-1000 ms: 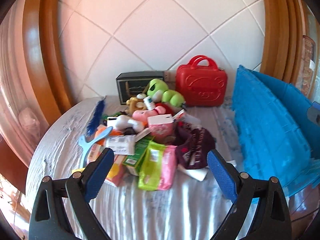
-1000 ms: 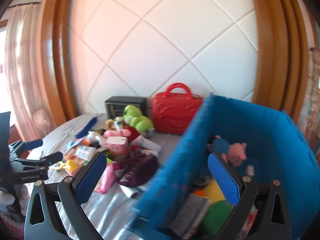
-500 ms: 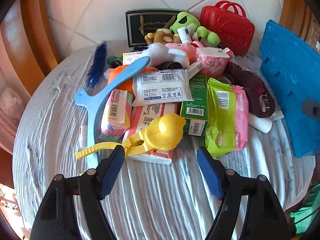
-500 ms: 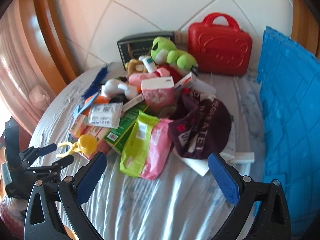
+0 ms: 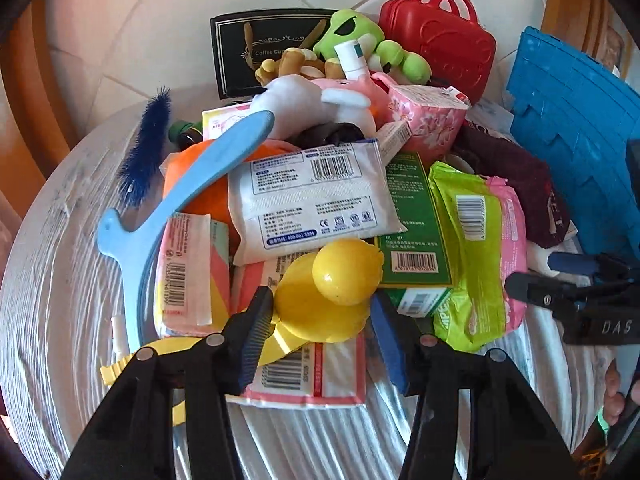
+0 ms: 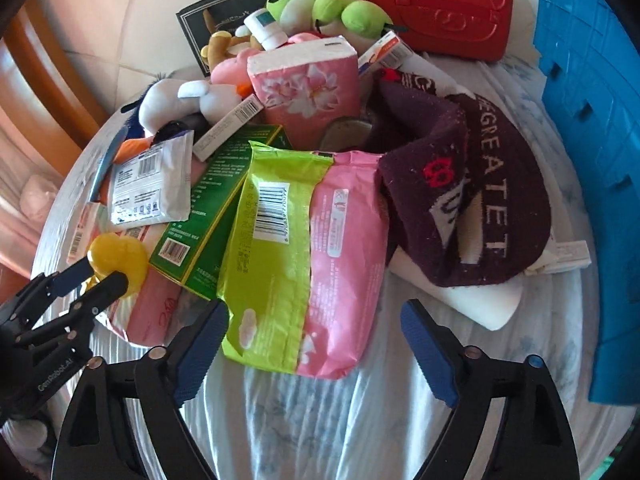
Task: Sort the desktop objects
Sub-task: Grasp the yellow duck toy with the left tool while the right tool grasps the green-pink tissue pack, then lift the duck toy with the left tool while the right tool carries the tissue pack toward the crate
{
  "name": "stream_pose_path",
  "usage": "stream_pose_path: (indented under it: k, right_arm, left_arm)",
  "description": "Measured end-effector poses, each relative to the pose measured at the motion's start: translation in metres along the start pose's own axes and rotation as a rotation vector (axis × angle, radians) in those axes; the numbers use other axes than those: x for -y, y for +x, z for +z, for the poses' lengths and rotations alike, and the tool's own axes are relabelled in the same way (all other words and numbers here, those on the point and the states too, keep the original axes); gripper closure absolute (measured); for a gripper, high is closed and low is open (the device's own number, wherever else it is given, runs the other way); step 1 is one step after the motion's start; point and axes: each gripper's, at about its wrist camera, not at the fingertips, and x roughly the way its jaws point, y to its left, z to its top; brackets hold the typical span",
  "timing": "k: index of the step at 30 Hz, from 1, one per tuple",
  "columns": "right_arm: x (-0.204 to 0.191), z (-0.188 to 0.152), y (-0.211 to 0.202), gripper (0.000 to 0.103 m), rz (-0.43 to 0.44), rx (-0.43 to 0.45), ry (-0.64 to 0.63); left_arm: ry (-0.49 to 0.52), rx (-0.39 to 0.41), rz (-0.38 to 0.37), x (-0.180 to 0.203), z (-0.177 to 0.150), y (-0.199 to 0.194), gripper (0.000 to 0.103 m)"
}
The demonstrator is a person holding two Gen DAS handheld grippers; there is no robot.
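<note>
A yellow duck-shaped clip toy [image 5: 332,280] lies at the near edge of a pile on the round table [image 5: 60,280]. My left gripper [image 5: 322,332] straddles its round body, and its jaws are closing with the toy between the blue pads. The right wrist view shows the same gripper [image 6: 102,276] at the toy [image 6: 120,256]. My right gripper [image 6: 316,344] is open just above the near end of a green and pink wipes pack [image 6: 288,248]. It appears at the right edge of the left wrist view [image 5: 536,272].
The pile holds a white packet [image 5: 312,196], a green box [image 5: 412,220], a pink tissue pack [image 6: 308,84], a maroon cloth [image 6: 468,184], plush toys and a light blue handle [image 5: 192,184]. A red case [image 6: 436,4] stands behind. A blue crate [image 6: 592,160] is at the right.
Both grippers dropped and moved in toward the pile. The left jaws narrowed around the yellow toy. The right gripper swung from the blue crate to over the wipes pack.
</note>
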Motion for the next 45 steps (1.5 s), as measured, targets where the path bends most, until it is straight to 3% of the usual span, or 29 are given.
stream_pose_path:
  k: [5, 9, 11, 14, 16, 21, 28, 32, 36, 40, 45]
  right_arm:
    - [-0.011, 0.0, 0.023, 0.0, -0.007, -0.032, -0.005]
    - [-0.014, 0.0, 0.039, 0.0, -0.02, -0.064, -0.002]
    - [-0.016, 0.001, 0.044, 0.0, -0.025, -0.068, 0.003]
    - [-0.021, 0.002, 0.05, 0.0, -0.038, -0.07, -0.016]
    - [-0.022, 0.003, 0.052, 0.0, -0.041, -0.067, -0.019]
    - [-0.025, 0.005, 0.055, 0.0, -0.051, -0.07, -0.032]
    - [-0.035, 0.001, 0.053, 0.0, -0.06, -0.09, -0.061]
    - [-0.047, -0.001, 0.069, 0.0, -0.128, -0.089, -0.118]
    - [-0.045, 0.0, 0.082, 0.0, -0.123, -0.09, -0.096]
    - [-0.05, -0.002, 0.074, 0.018, -0.121, -0.068, -0.116]
    - [-0.056, -0.005, 0.058, 0.022, -0.094, -0.045, -0.133]
  left_arm:
    - [0.002, -0.018, -0.002, -0.003, 0.013, 0.006, 0.052]
    - [0.029, -0.032, 0.025, 0.0, 0.012, 0.014, 0.037]
    - [-0.011, -0.071, 0.018, -0.005, 0.012, 0.027, 0.034]
    - [-0.027, -0.059, 0.035, -0.009, 0.011, 0.033, 0.034]
    - [-0.023, -0.049, 0.043, -0.01, 0.011, 0.033, 0.043]
    - [-0.041, -0.038, 0.038, -0.015, 0.012, 0.033, 0.047]
    - [-0.047, -0.037, 0.033, -0.015, 0.012, 0.032, 0.047]
    - [-0.039, -0.032, 0.041, -0.013, 0.012, 0.033, 0.048]
    - [-0.044, -0.026, 0.041, -0.014, 0.012, 0.033, 0.049]
    - [-0.057, -0.017, 0.03, -0.016, 0.011, 0.028, 0.05]
    - [-0.056, 0.011, 0.028, -0.013, 0.014, 0.013, 0.05]
